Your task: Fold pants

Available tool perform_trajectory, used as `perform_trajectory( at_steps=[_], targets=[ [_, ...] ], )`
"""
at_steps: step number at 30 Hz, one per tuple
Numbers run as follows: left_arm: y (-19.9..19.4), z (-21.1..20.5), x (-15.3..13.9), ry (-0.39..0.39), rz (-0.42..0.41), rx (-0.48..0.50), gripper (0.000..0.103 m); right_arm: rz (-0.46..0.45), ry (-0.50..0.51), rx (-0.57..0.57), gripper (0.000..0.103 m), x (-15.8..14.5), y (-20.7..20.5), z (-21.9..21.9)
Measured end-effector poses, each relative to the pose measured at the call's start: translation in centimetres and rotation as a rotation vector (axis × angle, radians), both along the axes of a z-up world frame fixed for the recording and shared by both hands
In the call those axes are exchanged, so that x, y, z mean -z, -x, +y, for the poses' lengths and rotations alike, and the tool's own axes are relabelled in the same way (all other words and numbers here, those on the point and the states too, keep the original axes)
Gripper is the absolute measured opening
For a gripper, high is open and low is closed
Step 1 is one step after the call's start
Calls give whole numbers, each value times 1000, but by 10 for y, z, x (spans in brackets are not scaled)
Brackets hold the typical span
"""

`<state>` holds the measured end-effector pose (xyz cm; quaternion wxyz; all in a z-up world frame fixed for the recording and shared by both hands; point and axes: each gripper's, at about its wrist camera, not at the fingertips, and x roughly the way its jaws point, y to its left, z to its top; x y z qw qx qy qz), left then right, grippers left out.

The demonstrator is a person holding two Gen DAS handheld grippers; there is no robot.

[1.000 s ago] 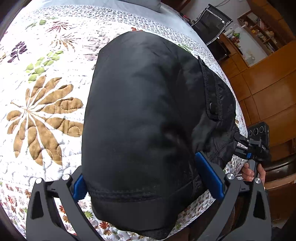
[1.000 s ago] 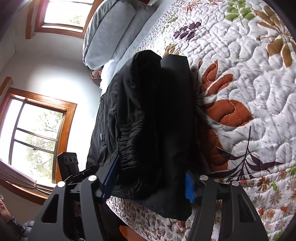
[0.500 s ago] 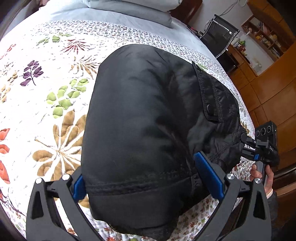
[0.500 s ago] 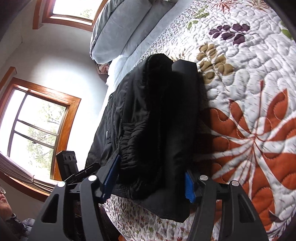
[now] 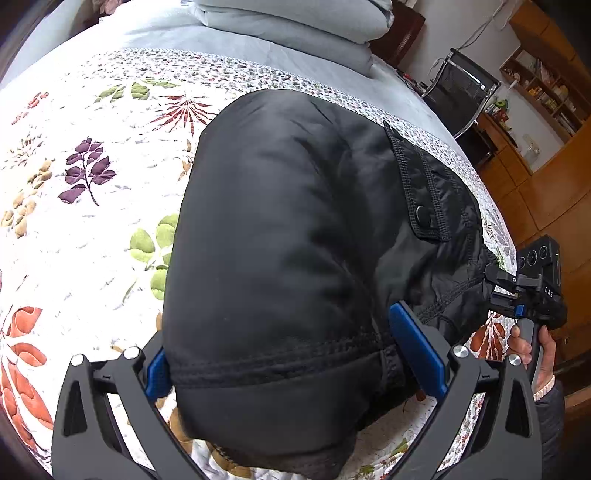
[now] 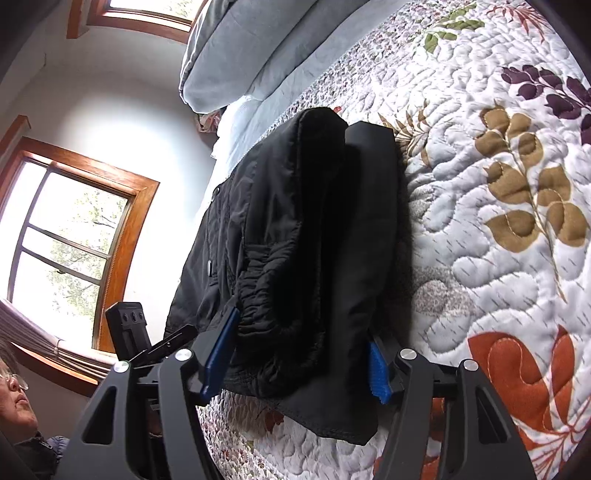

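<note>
We held the black pants [image 5: 295, 240] at their near hem, the left tool [image 5: 295, 354] and right tool [image 6: 299, 358] each pinching thick folded layers. Both tools pointed forward, low over the bed's quilt [image 5: 92, 229]. We judged the bundle should be laid down level, both edges kept aligned, toward the far pillows [image 5: 295, 33].

Pants [image 5: 288, 251] lie folded on the bed [image 5: 92, 229] near its edge, pillows [image 5: 295, 33] behind, a gripper at each end.
</note>
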<state>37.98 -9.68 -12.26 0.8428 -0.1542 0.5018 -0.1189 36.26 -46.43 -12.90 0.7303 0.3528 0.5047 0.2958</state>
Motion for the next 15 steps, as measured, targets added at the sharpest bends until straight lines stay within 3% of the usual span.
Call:
perform_trajectory(
  at_steps=[9,15],
  targets=[
    [-24,11,-1,-14,-7,-24,100,3,-5,1,63,2,1,-1],
    [-35,29,4,18,-12,-24,100,7,0,0,63,0,4,0]
  ],
)
